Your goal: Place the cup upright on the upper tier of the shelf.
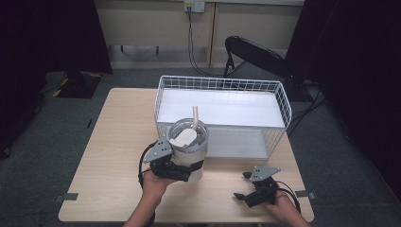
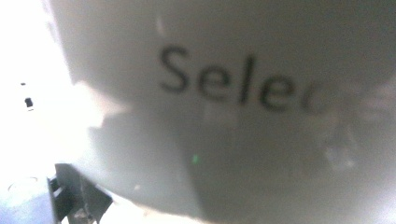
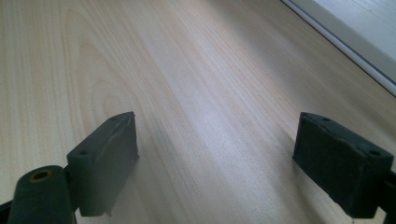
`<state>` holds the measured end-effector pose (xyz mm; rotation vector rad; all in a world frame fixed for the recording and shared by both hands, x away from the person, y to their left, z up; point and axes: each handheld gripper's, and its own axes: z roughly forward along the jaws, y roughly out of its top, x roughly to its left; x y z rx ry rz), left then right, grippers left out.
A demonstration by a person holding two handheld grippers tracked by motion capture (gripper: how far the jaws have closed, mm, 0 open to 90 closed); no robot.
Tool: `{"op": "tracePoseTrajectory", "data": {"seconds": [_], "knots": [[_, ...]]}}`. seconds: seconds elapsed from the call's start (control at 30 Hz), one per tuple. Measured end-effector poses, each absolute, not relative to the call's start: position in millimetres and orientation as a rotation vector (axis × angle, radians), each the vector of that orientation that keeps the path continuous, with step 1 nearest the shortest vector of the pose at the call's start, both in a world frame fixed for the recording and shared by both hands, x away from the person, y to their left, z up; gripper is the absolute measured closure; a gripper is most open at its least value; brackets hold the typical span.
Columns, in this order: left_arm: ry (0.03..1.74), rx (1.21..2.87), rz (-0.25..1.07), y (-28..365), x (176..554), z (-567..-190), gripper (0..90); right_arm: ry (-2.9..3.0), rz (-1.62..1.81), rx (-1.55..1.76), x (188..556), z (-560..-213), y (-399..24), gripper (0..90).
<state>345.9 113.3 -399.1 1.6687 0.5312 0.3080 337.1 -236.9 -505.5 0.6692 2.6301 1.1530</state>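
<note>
A white tumbler [image 1: 195,158] with a clear lid and a pale straw [image 1: 195,116] stands upright just in front of the wire basket [image 1: 217,83]. My left gripper [image 1: 185,171] is shut on the tumbler's lower body, held by a hand from the near side. In the left gripper view the tumbler's wall [image 2: 233,116] sits very close, with dark blurred lettering across it. My right gripper [image 1: 241,185] rests low over the table near the front right edge. Its two black pads [image 3: 105,161] stand wide apart, with bare wood between them [image 3: 219,149].
The white wire basket has a white shelf board and takes up the table's far middle and right. Its base edge [image 3: 345,42] runs along the top right of the right gripper view. The light wooden table [image 1: 118,142] is bare on the left. A black chair [image 1: 255,54] stands behind.
</note>
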Motion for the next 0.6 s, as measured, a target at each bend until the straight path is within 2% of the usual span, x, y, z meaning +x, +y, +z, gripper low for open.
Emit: {"op": "tracePoseTrajectory", "data": {"seconds": [0.6], "knots": [[0.530,1.692,0.282,107.7,354.1,-359.3,8.6,2.630,1.153,0.671,337.1,-505.5,-236.8,13.2]]}}
